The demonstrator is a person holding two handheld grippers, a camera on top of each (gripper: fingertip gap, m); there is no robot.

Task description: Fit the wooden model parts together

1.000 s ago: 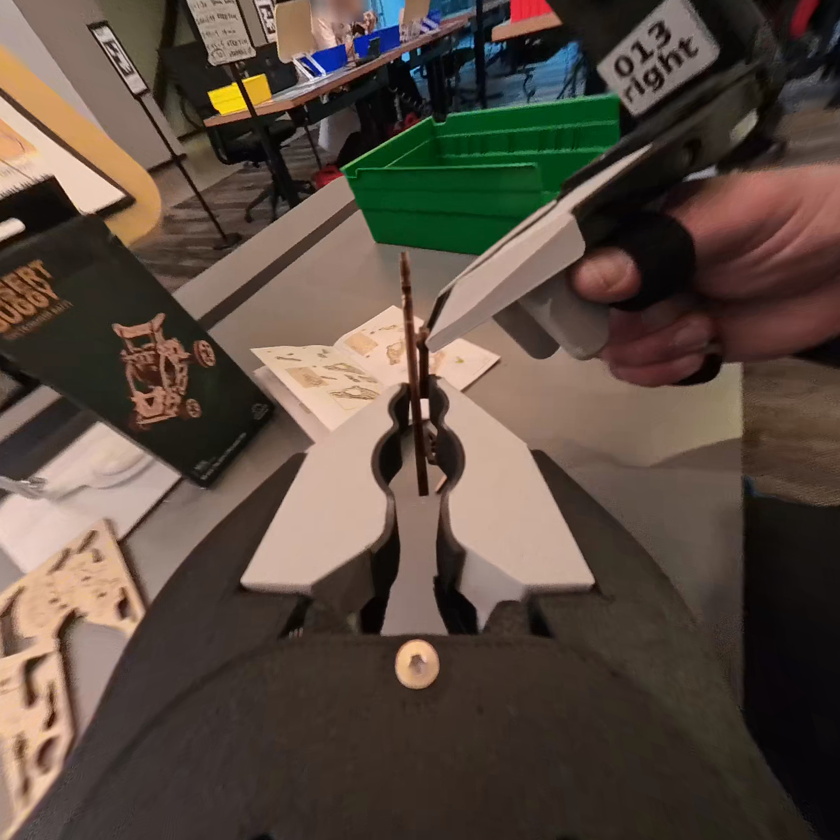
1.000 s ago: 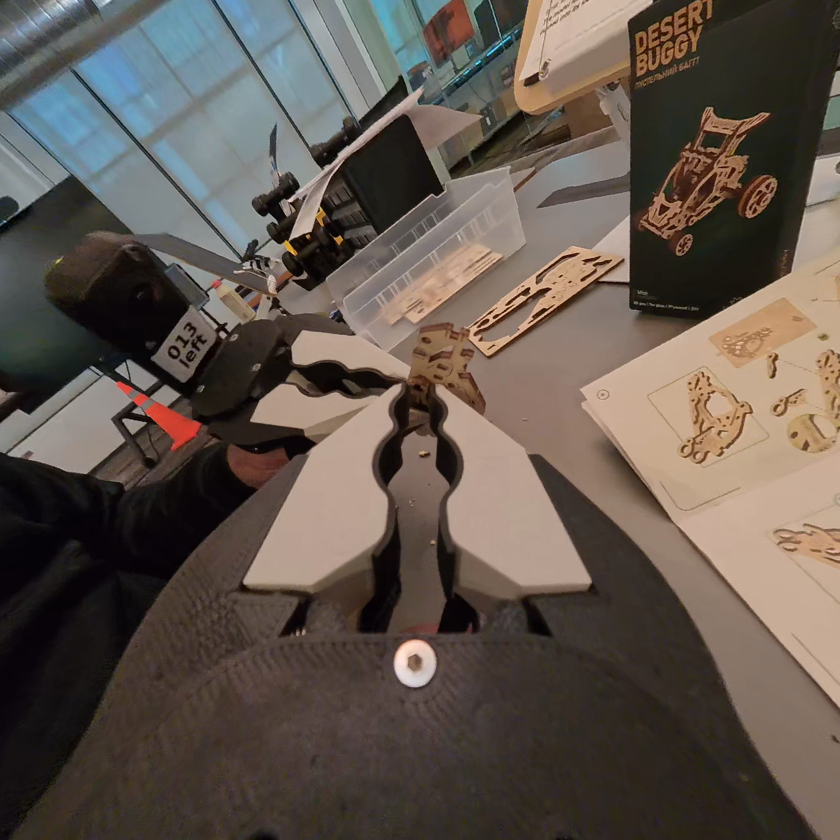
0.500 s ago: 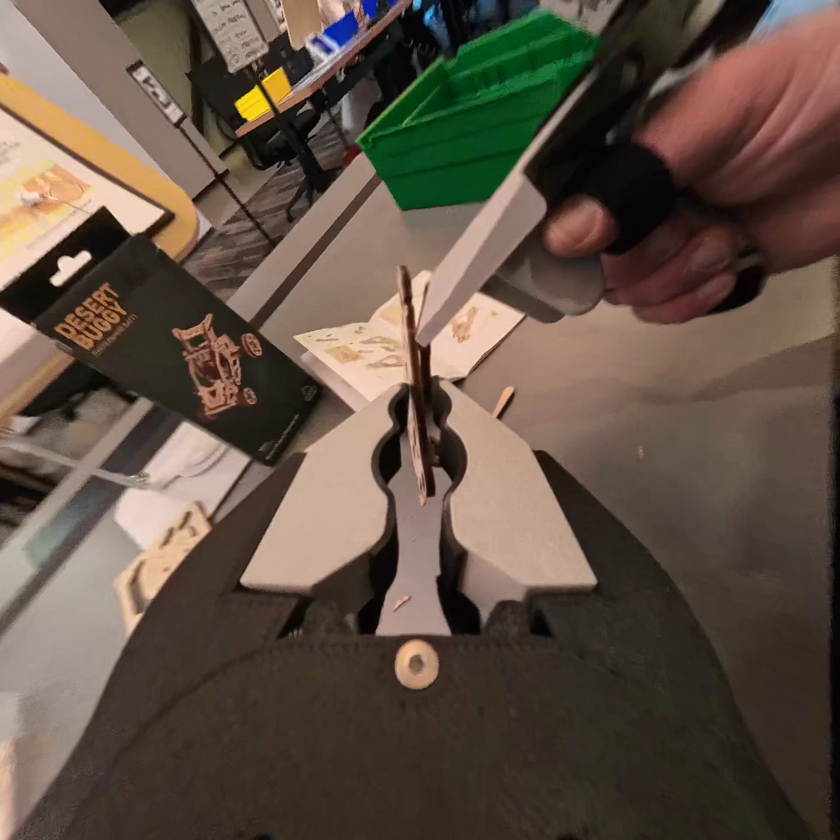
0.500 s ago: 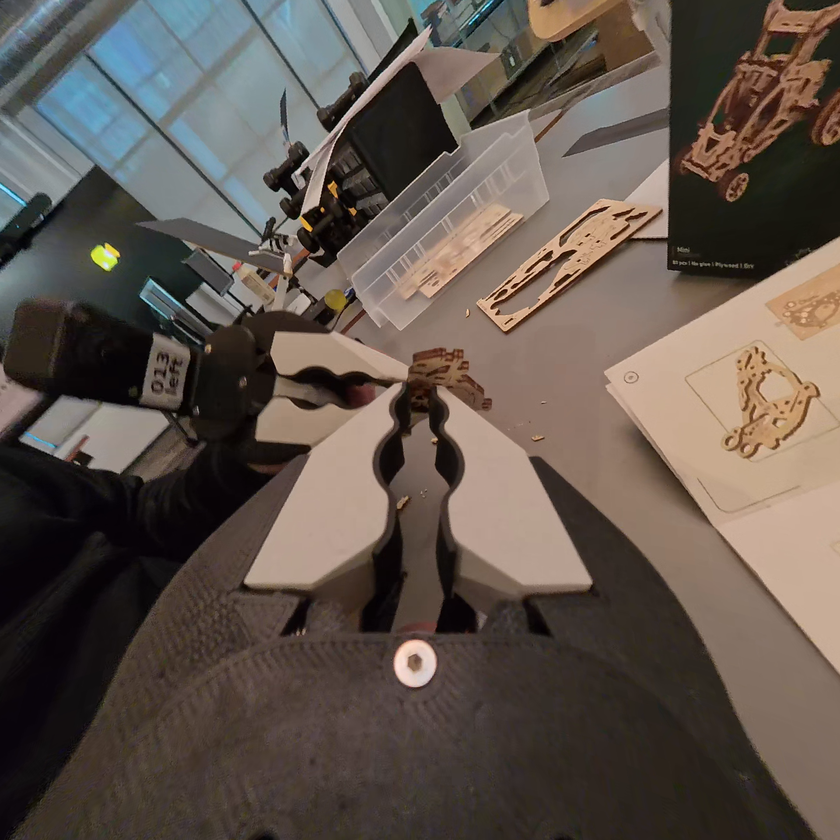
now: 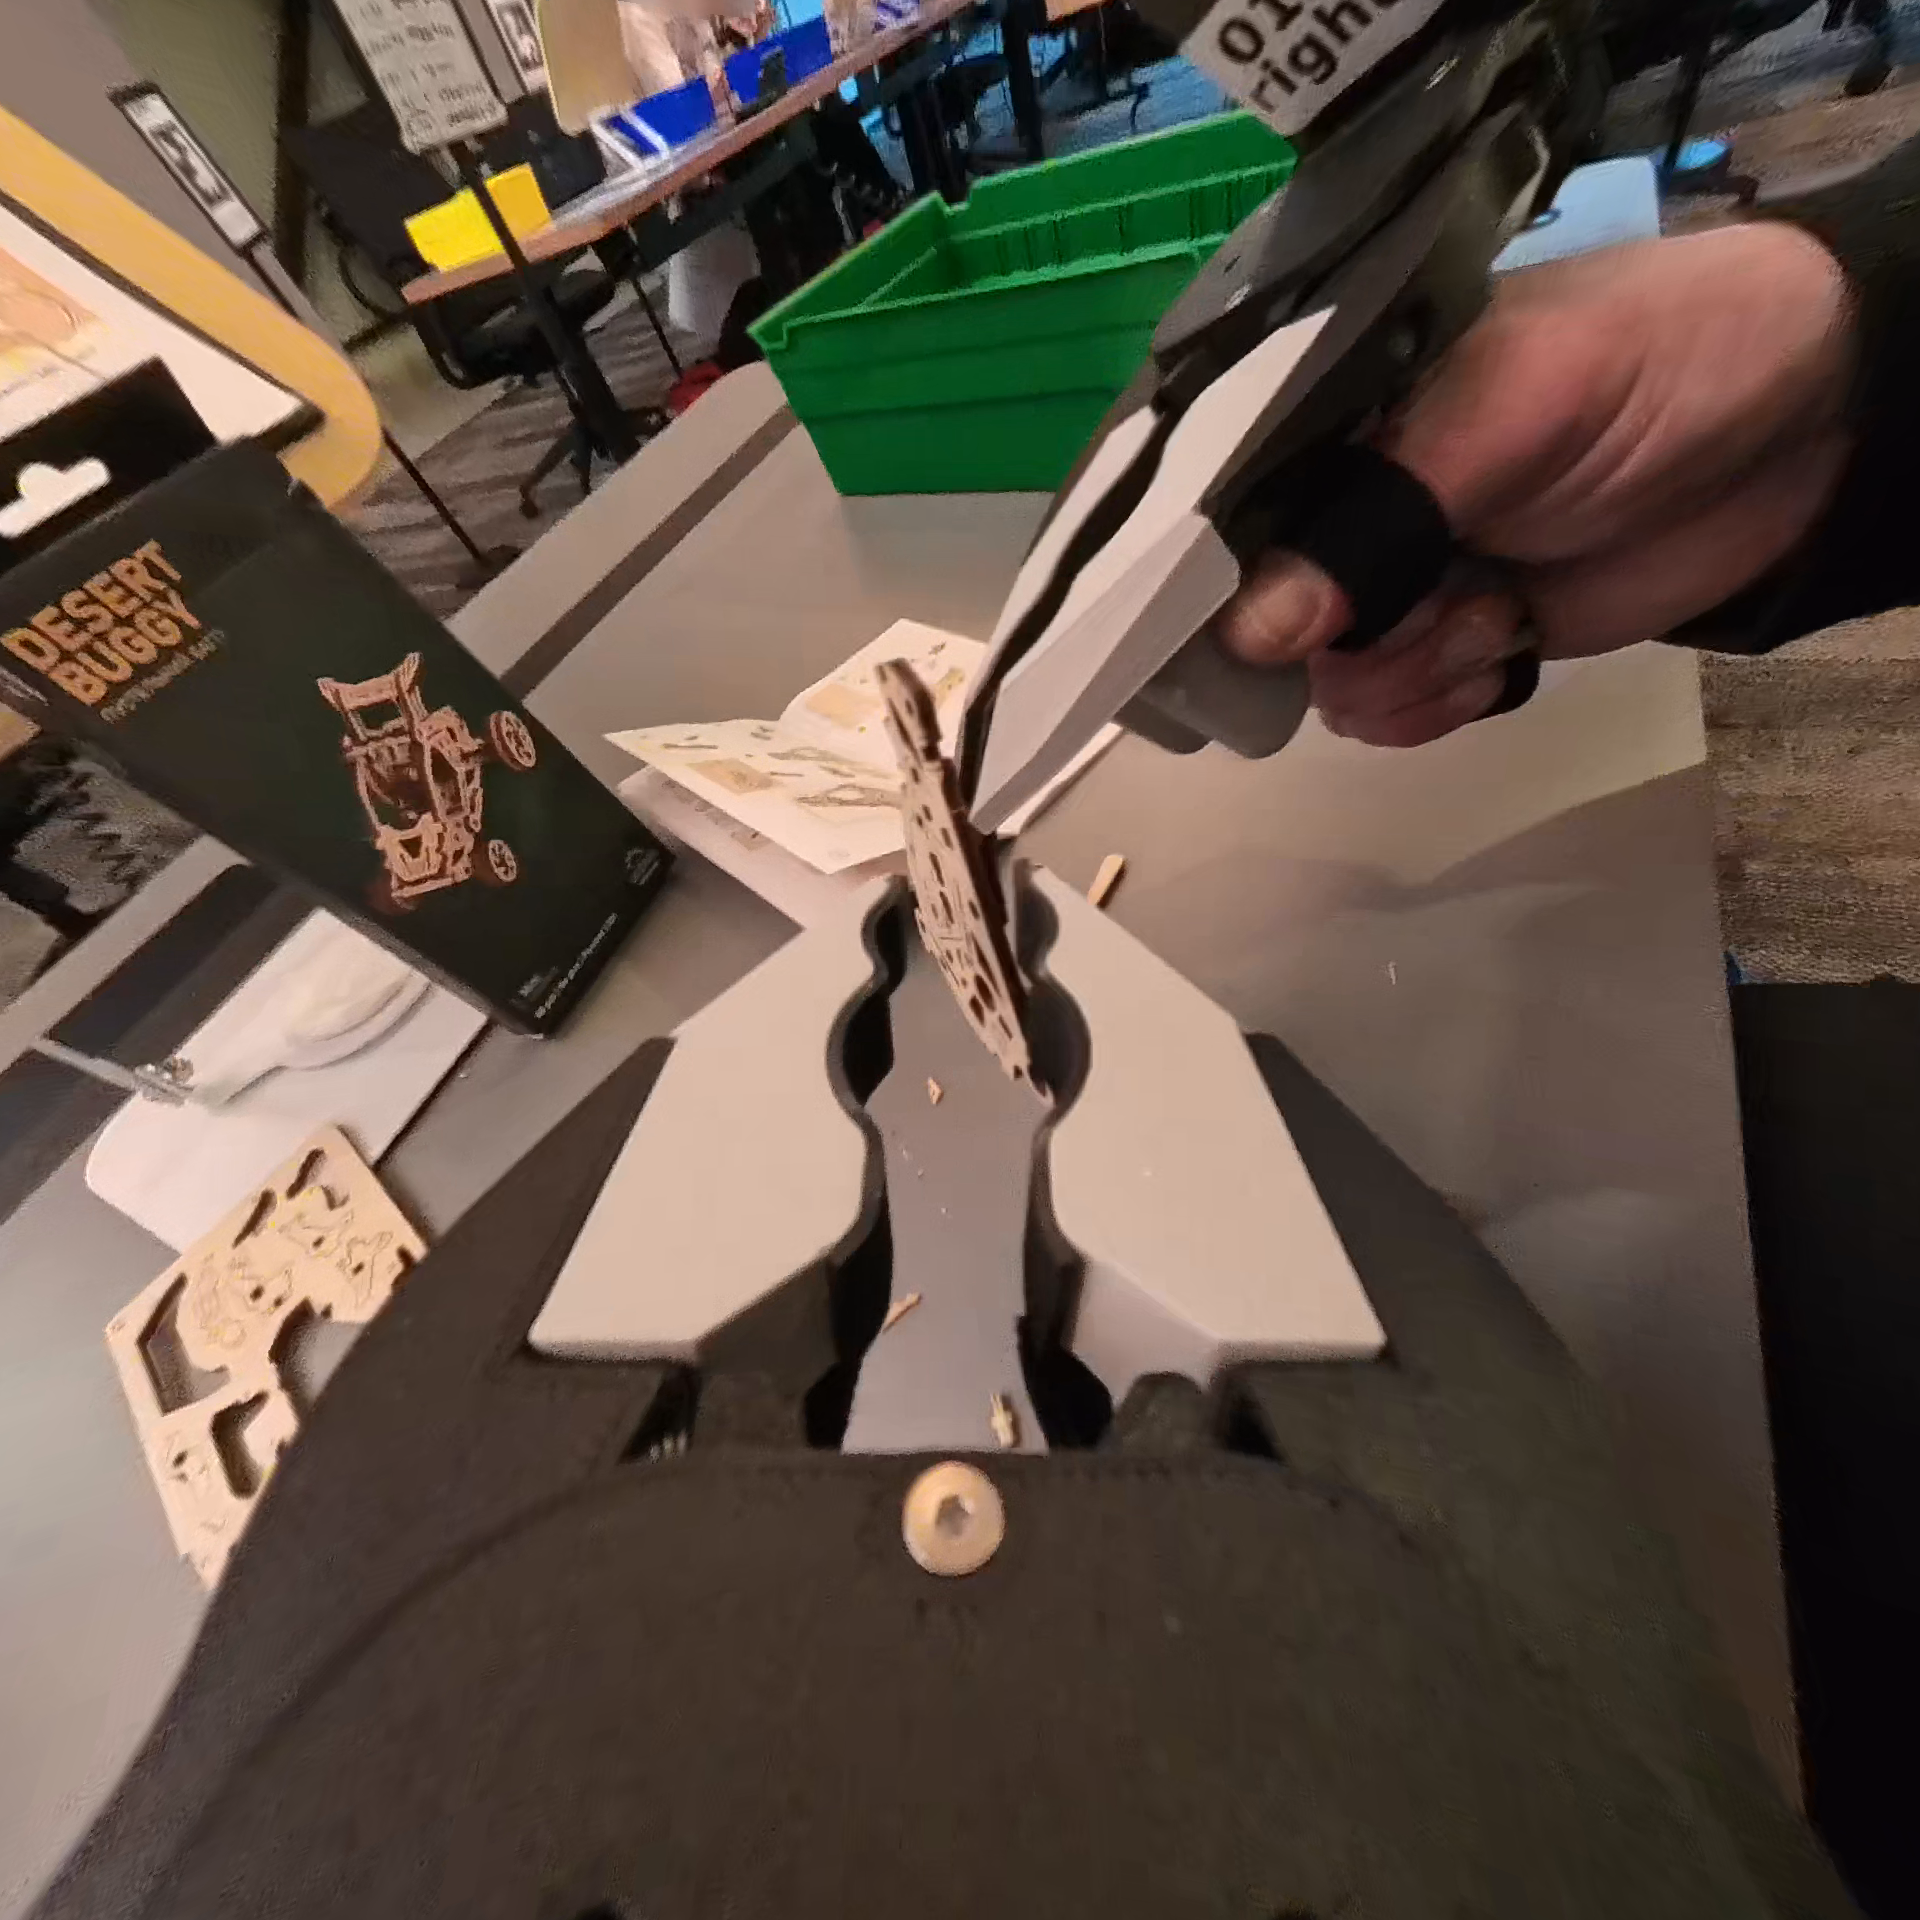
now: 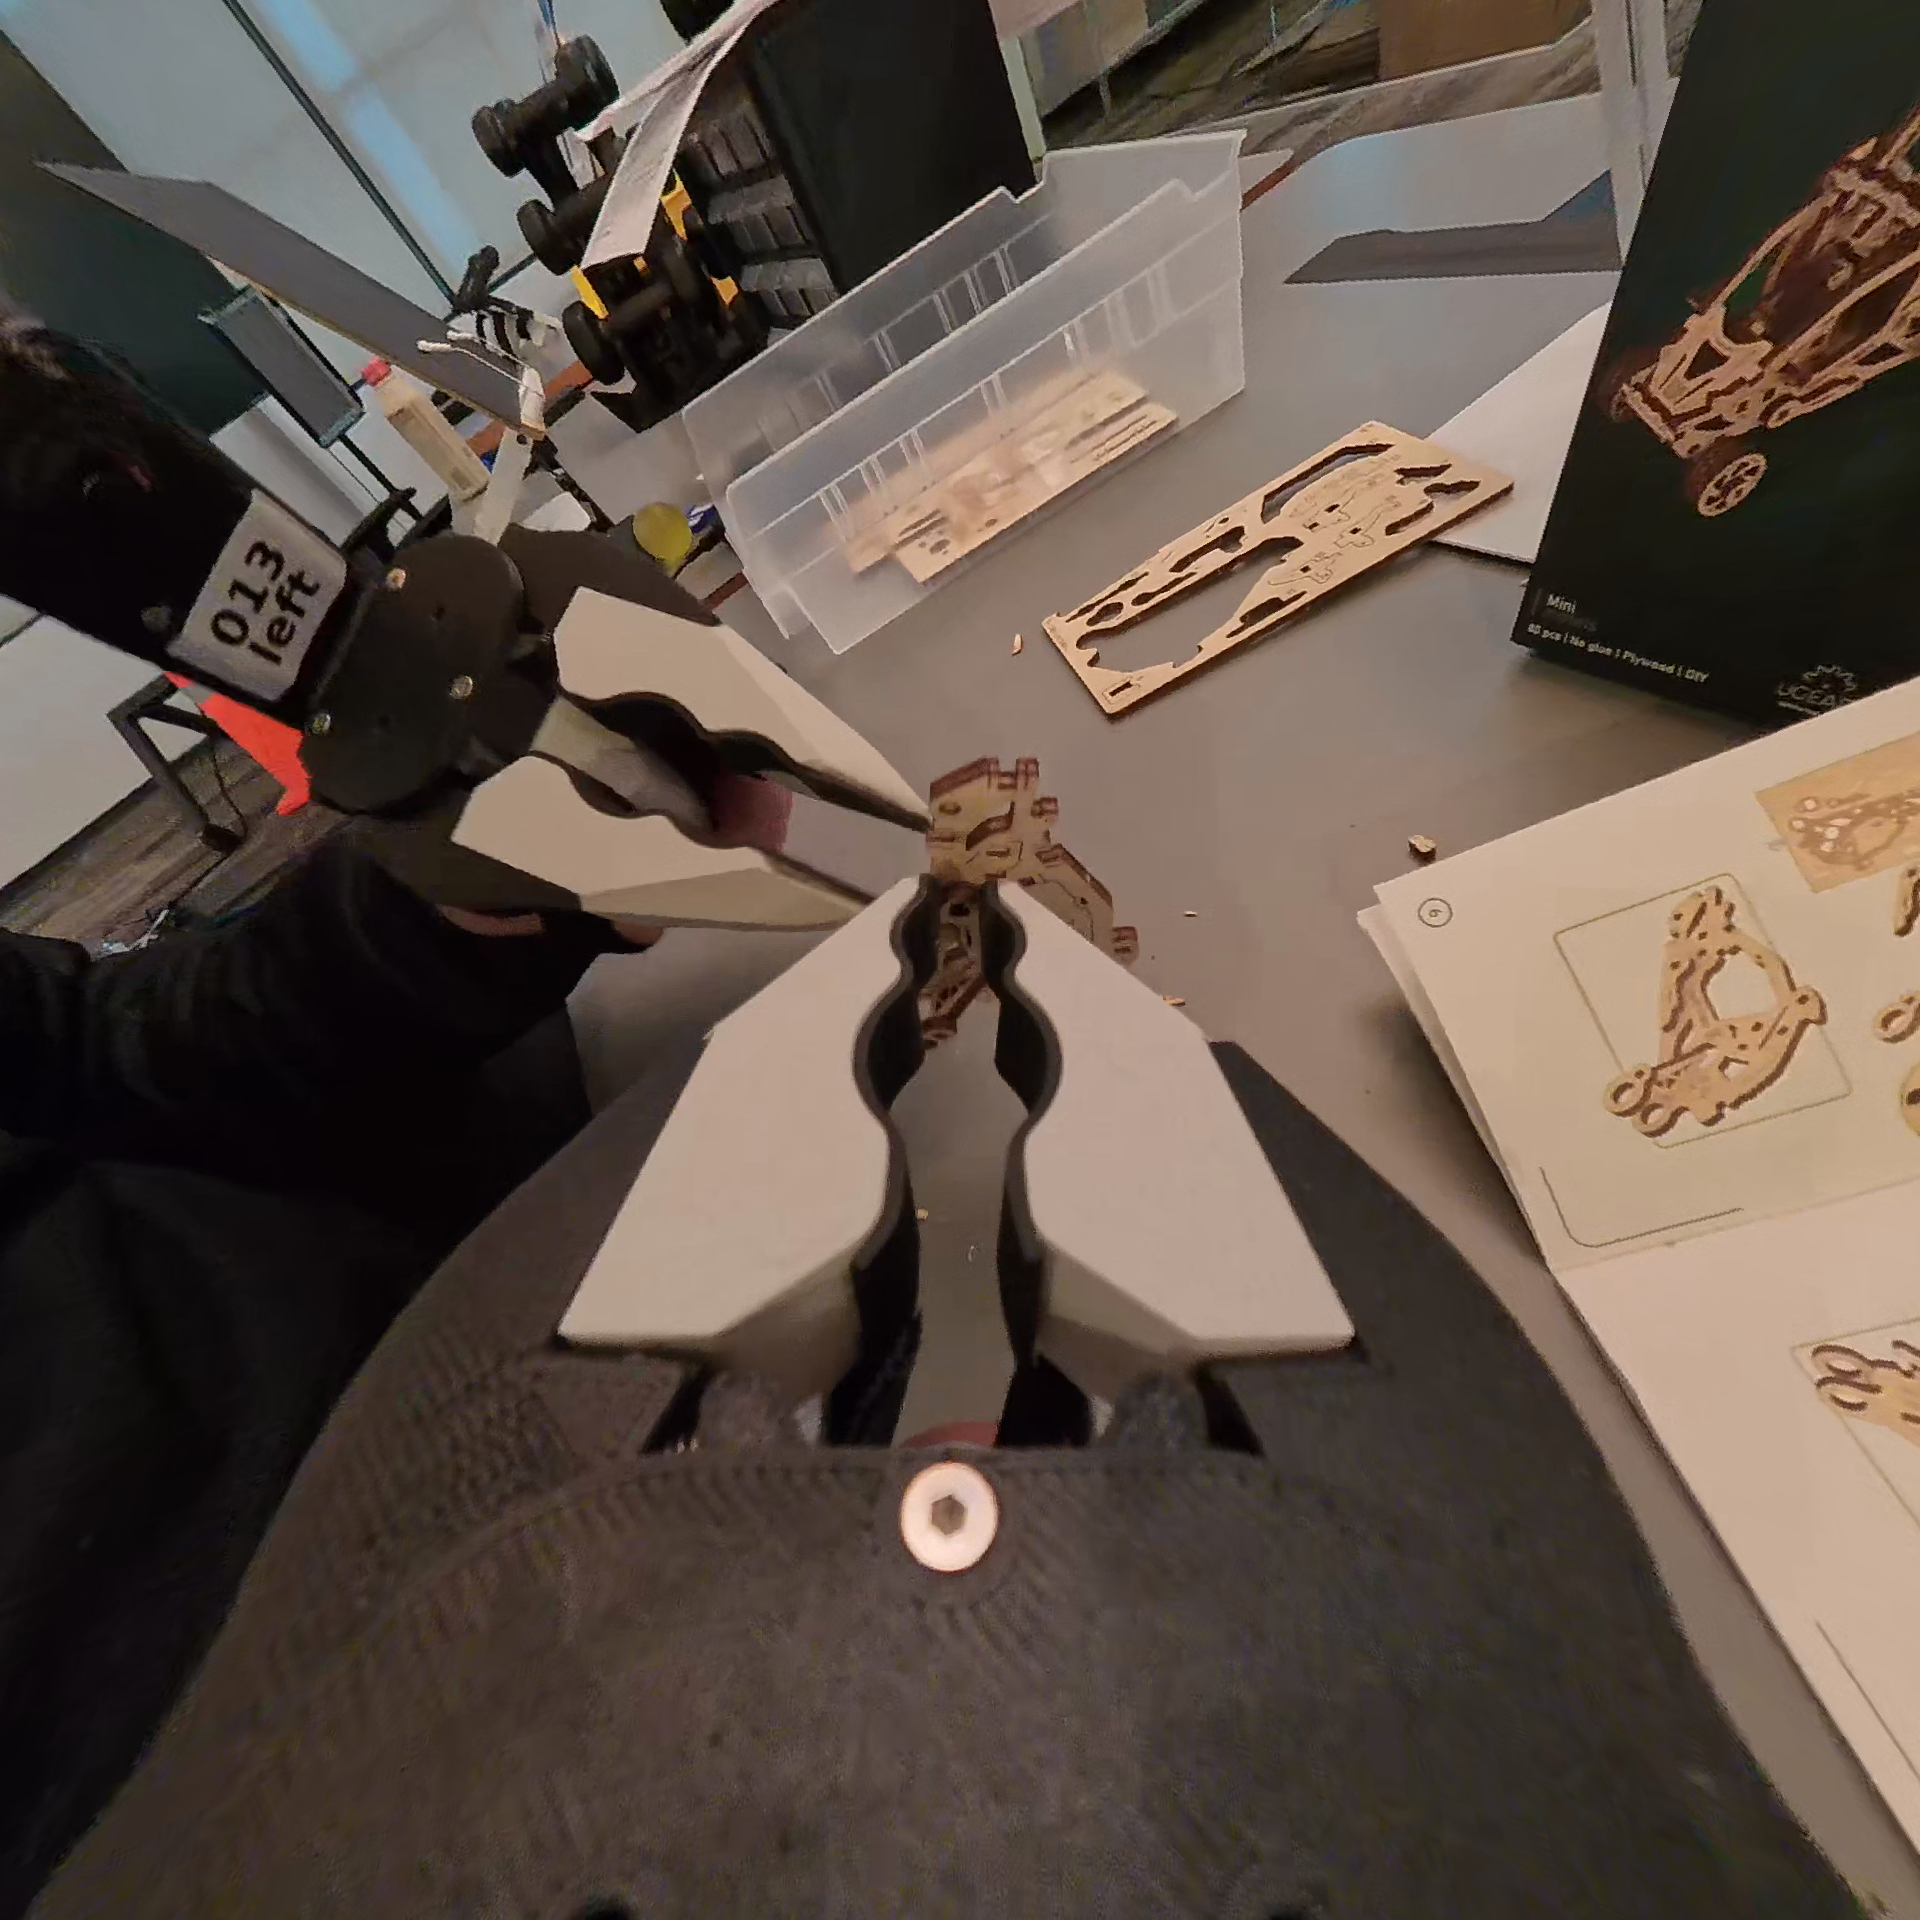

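The wooden model part (image 5: 961, 883), a flat laser-cut plywood piece full of small cut-outs, is up off the desk (image 5: 1403, 1039), tilted, in the space between the two claws. In the left wrist view it leans against the inner face of the left claw (image 5: 961, 899)'s right finger, while a clear gap stays between the piece and the other finger, so that claw stands open around the part and is not clamped on it. In the right wrist view the left claw's two tips are spread, the upper one touching the piece's edge. The right claw (image 6: 961, 888) comes in from the other side, its tips drawn close together on the lower portion of the same piece, gripping it; a hand (image 5: 1590, 488) wraps its handle. Small wood chips (image 5: 1103, 878) lie on the grey desk near the claws. Just beyond the part sits an open instruction booklet (image 6: 1662, 1039) with printed diagrams. A dark kit box (image 5: 312, 727) picturing a wooden buggy stands to one side, with a punched-out plywood sheet (image 6: 1278, 561) lying flat near it. A clear plastic bin (image 6: 987, 384) holds more sheets, and a green bin (image 5: 987, 343) sits at the desk's far end.
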